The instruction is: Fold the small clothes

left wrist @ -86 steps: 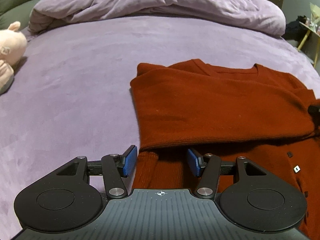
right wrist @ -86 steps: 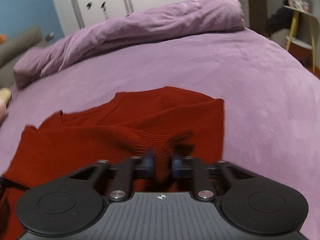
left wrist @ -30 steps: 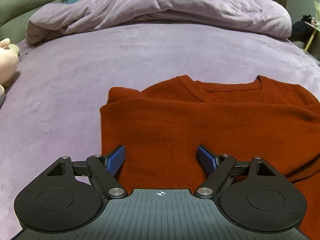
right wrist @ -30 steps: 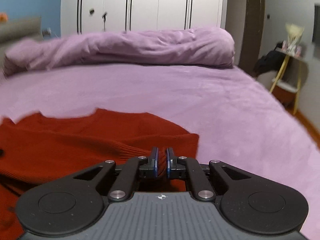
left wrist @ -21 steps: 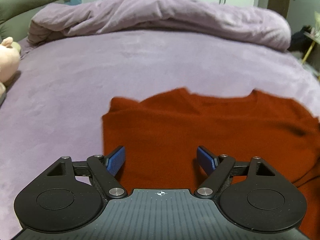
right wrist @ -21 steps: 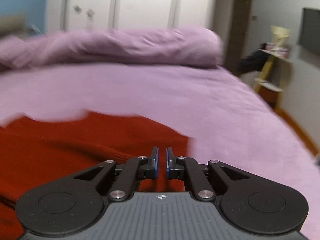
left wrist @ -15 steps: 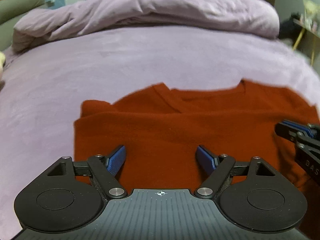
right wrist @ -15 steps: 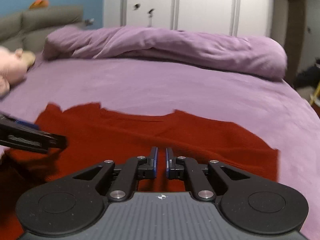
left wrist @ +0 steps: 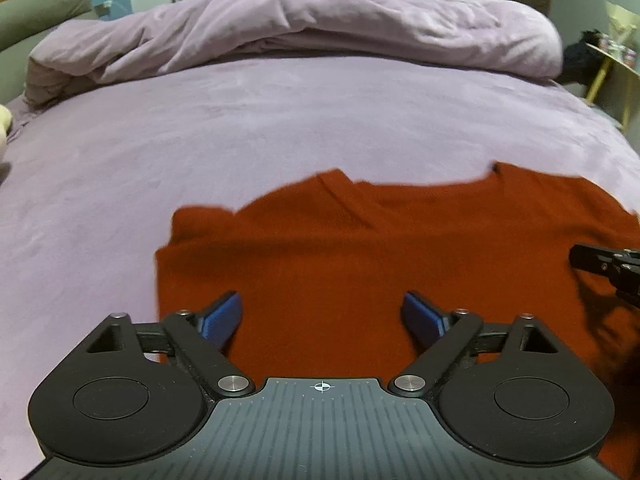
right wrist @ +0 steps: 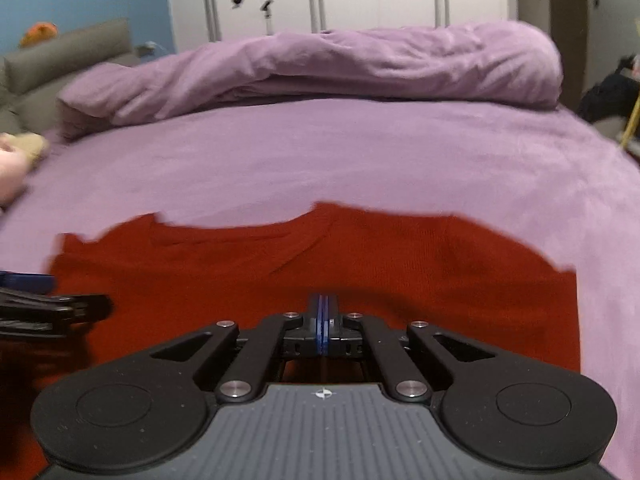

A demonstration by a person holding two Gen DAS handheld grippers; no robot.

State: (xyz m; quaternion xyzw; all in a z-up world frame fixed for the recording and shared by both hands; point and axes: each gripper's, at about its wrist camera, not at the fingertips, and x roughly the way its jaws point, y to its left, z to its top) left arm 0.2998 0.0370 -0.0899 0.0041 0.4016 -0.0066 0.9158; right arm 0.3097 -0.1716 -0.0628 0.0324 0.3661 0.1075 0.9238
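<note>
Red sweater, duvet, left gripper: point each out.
red sweater (left wrist: 360, 264): left wrist view, middle of its folded body.
duvet (right wrist: 360, 64): right wrist view, top of the bunched purple roll.
left gripper (left wrist: 322, 314): left wrist view, midway between the open blue fingertips.

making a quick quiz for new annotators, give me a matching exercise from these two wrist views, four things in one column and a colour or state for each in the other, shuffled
Things:
1. left gripper
2. right gripper
3. sweater
4. duvet

Colour or state:
A. rust red, lying flat on the bed
B. pale purple, bunched up at the far end of the bed
C. blue pads pressed together, nothing visible between them
D. blue pads spread wide apart over the knit

Pairs: 1-D, 2-C, 3-A, 4-B
</note>
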